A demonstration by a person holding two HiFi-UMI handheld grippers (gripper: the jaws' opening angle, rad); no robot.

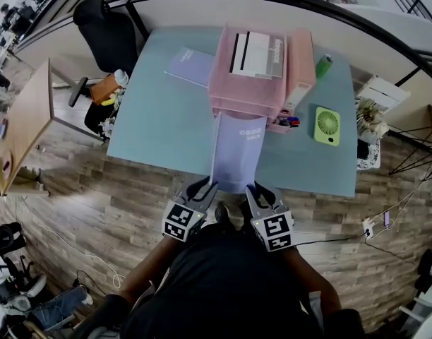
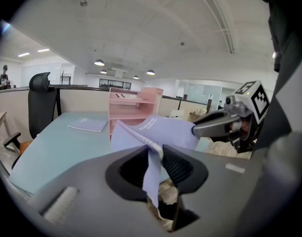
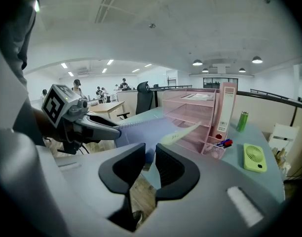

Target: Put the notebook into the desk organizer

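A lavender spiral notebook [image 1: 236, 152] hangs tilted over the near edge of the table, its far end close to the pink desk organizer [image 1: 248, 83]. My left gripper [image 1: 210, 188] is shut on the notebook's near left corner, and my right gripper [image 1: 252, 188] is shut on its near right corner. In the left gripper view the notebook [image 2: 163, 131] runs out from between the jaws [image 2: 154, 163] toward the organizer [image 2: 132, 108]. The right gripper view shows the notebook [image 3: 145, 130] pinched in the jaws [image 3: 150, 163], with the organizer [image 3: 189, 113] beyond.
A second notebook [image 1: 189, 66] lies flat on the blue-green table [image 1: 159, 126] left of the organizer. A green fan [image 1: 327, 125], a green can [image 1: 323, 66] and a mesh pen holder [image 1: 287, 122] sit to the right. A black chair [image 1: 105, 32] stands at the far left.
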